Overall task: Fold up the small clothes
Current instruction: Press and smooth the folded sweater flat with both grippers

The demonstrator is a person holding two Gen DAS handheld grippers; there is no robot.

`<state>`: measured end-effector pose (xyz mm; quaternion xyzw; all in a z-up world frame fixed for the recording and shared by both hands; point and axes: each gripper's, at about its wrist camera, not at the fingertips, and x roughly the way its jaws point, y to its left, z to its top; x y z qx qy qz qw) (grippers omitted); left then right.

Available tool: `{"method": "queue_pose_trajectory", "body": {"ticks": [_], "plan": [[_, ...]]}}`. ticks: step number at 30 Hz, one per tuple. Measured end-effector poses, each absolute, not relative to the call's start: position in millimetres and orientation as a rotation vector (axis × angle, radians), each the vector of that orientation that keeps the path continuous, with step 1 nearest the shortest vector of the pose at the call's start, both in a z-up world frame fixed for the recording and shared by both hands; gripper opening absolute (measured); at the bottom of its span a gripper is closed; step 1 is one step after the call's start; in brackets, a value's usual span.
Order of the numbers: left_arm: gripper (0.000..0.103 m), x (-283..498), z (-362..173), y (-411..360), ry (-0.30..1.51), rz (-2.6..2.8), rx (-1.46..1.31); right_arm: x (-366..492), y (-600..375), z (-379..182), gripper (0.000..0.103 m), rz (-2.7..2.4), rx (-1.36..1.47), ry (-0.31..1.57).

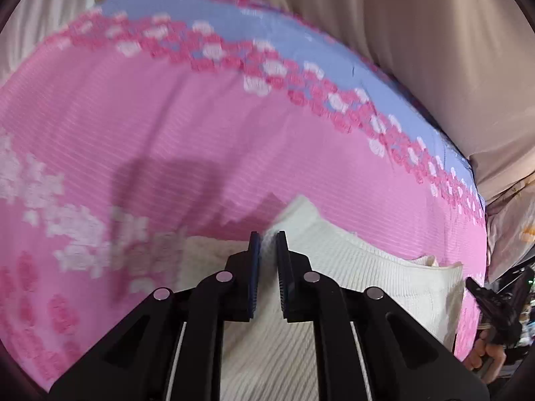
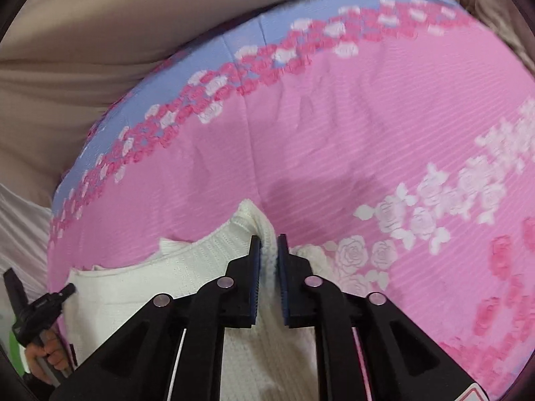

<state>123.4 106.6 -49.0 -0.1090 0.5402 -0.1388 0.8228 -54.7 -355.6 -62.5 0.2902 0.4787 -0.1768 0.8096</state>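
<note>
A small white knitted garment point(image 1: 351, 267) hangs between both grippers above a pink bedspread. My left gripper point(image 1: 266, 237) is shut on one top corner of the garment, with fabric pinched between the pads. My right gripper point(image 2: 267, 239) is shut on the other top corner of the white garment point(image 2: 160, 280). The garment's top edge sags between the two grips. Each view shows the other gripper at its edge: the right gripper point(image 1: 495, 300) in the left wrist view, the left gripper point(image 2: 36, 304) in the right wrist view.
A pink bedspread point(image 1: 200, 127) with a white and red rose print and a lilac-blue border point(image 1: 267, 30) lies below; it also shows in the right wrist view point(image 2: 367, 117). Beige bedding point(image 1: 418, 33) lies beyond the border.
</note>
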Motion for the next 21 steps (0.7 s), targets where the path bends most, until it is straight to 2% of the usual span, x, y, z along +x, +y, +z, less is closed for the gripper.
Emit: {"method": "queue_pose_trajectory", "body": {"ticks": [2, 4, 7, 8, 10, 12, 13, 16, 21], "plan": [[0.011, 108, -31, 110, 1.120, -0.284, -0.201, -70, -339, -31, 0.018, -0.392, 0.544, 0.964], [0.012, 91, -19, 100, 1.124, -0.314, -0.173, -81, -316, -12, 0.030, -0.341, 0.531, 0.933], [0.013, 63, -22, 68, 1.181, -0.434, -0.147, -69, -247, -14, 0.030, -0.109, 0.523, 0.994], [0.013, 57, -28, 53, 1.211, -0.475, -0.124, -62, -223, -21, 0.029, -0.029, 0.518, 1.033], [0.016, 44, -52, 22, 1.263, -0.511, -0.015, -46, -171, -41, 0.015, 0.135, 0.473, 1.105], [0.016, 42, -69, 20, 1.285, -0.470, 0.030, -33, -135, -60, 0.010, 0.200, 0.374, 1.175], [0.012, 43, -74, 29, 1.285, -0.471, -0.003, -31, -130, -69, 0.010, 0.195, 0.346, 1.204], [0.006, 48, -76, 73, 1.285, -0.415, -0.100, -46, -182, -85, 0.000, 0.065, 0.417, 1.218], [0.001, 47, -89, 123, 1.287, -0.401, -0.222, -147, -334, -97, 0.000, -0.289, 0.742, 1.123]]}}
